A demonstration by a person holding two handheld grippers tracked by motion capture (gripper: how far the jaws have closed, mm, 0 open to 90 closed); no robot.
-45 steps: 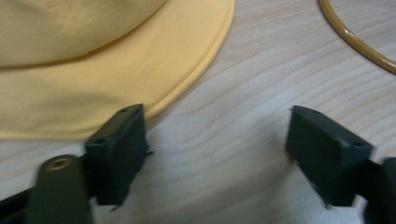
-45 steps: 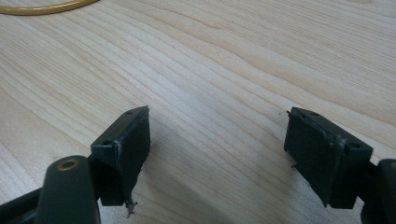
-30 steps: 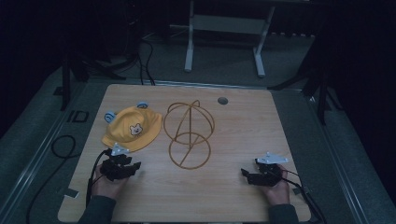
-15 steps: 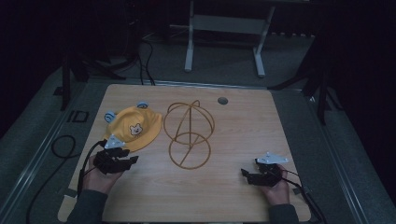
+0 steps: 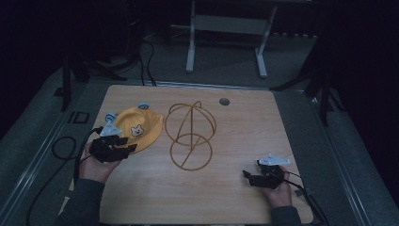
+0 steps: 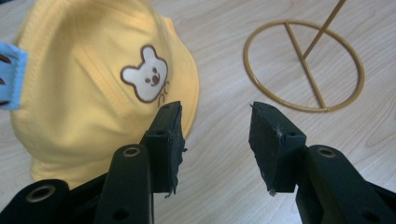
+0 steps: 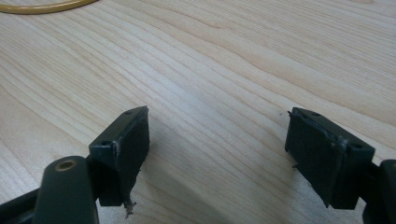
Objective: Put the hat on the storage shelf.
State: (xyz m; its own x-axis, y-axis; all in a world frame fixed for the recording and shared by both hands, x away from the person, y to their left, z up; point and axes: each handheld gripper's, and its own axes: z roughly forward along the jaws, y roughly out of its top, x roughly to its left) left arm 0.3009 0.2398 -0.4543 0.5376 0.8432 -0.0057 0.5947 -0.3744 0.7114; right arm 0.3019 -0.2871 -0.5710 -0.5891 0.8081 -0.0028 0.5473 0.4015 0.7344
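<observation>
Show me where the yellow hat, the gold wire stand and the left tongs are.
yellow hat [image 5: 136,128]: high view, on its bear patch.
gold wire stand [image 5: 190,162]: high view, on its base ring's crossbar.
left tongs [image 6: 217,140]: left gripper view, midway between open tips.

A yellow cap [image 5: 136,129] lies flat in the left middle of the high view, a bear-face patch on its front and pale blue ear tabs at its upper edge. Just right of it, apart, stands a gold wire stand [image 5: 190,136]: a round base ring with a crossbar, an upright rod and looped hoops above.
</observation>
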